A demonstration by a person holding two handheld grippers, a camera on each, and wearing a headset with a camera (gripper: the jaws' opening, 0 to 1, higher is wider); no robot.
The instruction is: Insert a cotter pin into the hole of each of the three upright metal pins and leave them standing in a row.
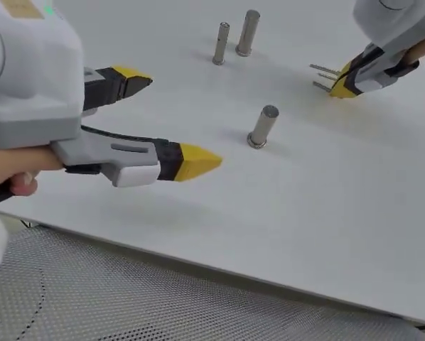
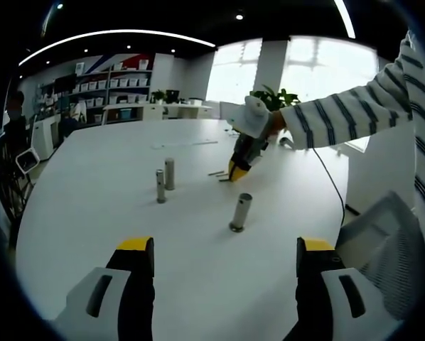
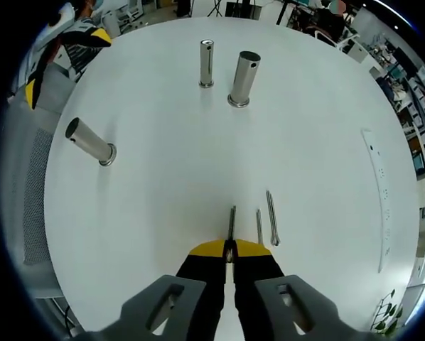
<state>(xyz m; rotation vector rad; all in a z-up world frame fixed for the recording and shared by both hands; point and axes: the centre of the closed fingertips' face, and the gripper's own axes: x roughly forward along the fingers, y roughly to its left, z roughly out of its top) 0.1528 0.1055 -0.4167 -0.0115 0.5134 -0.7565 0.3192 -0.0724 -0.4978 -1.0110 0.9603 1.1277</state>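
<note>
Step, as judged: pickup; right gripper (image 3: 229, 250) jaws clenched on cotter pin (image 3: 232, 224) at bench (image 1: 326, 213); left gripper (image 2: 225, 245) jaws released; next: lift, align with nearest metal pin (image 1: 263, 126) hole

We see the white counter (image 1: 326, 234) evenly bright under soft overhead light, the metal pins (image 1: 264, 126) throwing faint, blurred shadows. In the left gripper view far windows (image 2: 319, 64) blow out, a ceiling strip (image 2: 120, 34) glares, and edges bend.
</note>
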